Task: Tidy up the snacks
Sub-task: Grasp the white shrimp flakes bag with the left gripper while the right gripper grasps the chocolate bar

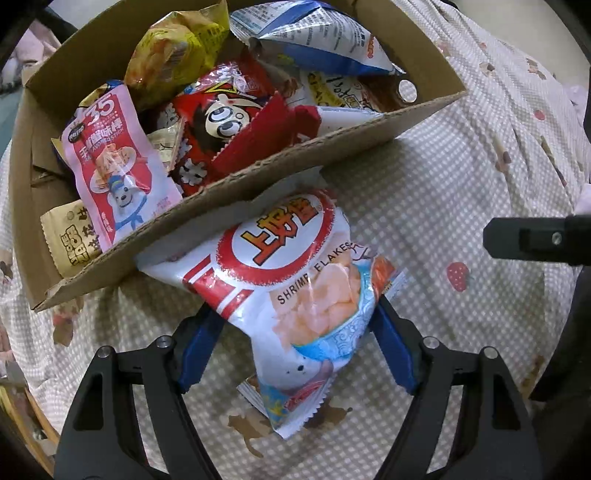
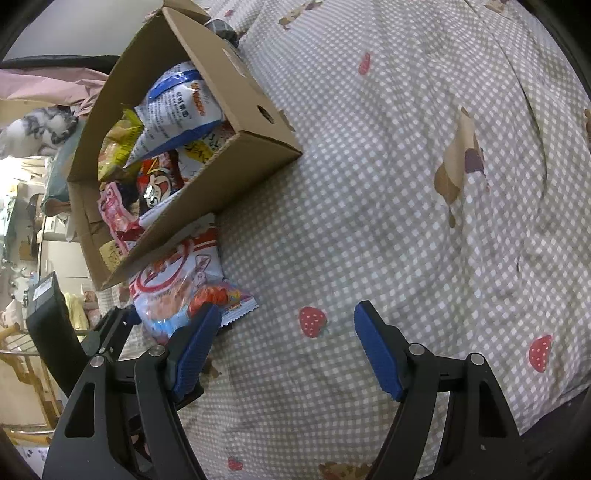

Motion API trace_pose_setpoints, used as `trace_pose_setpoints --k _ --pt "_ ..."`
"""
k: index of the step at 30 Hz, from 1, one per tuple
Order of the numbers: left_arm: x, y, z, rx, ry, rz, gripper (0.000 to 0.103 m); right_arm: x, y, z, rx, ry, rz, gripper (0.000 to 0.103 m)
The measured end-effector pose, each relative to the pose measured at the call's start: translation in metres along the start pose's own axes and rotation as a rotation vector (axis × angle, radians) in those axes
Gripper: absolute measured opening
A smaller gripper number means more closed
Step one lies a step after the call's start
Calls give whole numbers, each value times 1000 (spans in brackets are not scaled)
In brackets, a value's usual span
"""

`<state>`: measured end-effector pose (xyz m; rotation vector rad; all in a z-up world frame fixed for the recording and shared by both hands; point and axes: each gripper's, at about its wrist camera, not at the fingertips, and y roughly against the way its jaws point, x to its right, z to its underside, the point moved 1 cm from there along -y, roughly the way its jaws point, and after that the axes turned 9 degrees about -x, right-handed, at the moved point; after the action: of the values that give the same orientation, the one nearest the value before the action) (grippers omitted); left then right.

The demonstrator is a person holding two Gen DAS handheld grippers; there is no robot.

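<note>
A white and red shrimp flakes bag [image 1: 295, 280] lies flat on the checked cloth, its top end tucked under the near wall of a cardboard box [image 1: 258, 173]. My left gripper [image 1: 295, 306] points down over the bag with a blue pad [image 1: 199, 343] on each side of it, right at the bag's edges; the bag does not look squeezed. The right wrist view shows the same bag [image 2: 177, 284] beside the box [image 2: 240, 107]. My right gripper [image 2: 288, 310] is open over bare cloth to the right of the bag, with nothing between its fingers.
The box holds several snack packs, among them a pink one [image 1: 118, 166], a red one [image 1: 221, 122], a yellow one [image 1: 173, 51] and a blue-white one [image 1: 314, 33]. The checked bedcover [image 2: 406, 184] with strawberry prints spreads to the right. Furniture and clutter stand at far left [image 2: 33, 221].
</note>
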<state>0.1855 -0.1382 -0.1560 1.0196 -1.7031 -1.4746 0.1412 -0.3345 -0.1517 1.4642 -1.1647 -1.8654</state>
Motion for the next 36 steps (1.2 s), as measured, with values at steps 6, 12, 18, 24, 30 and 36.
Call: trace_pose_setpoints --k 6,12,18,24,30,36 --pt "0 11 7 7 -31 10 34 -4 4 -2 14 20 16 78" --pt "0 33 25 20 -7 7 25 -12 4 1 24 29 20 78" --pt "-19 68 47 22 70 45 24 -16 5 6 28 45 10 78" --pt "-59 92 73 23 225 72 24 -32 -6 9 4 99 7 78" --pt "-91 102 89 66 380 54 23 -57 -22 9 -44 189 -18 78" --pt "-116 105 97 83 485 75 23 -71 -42 -1 -91 212 -27 78"
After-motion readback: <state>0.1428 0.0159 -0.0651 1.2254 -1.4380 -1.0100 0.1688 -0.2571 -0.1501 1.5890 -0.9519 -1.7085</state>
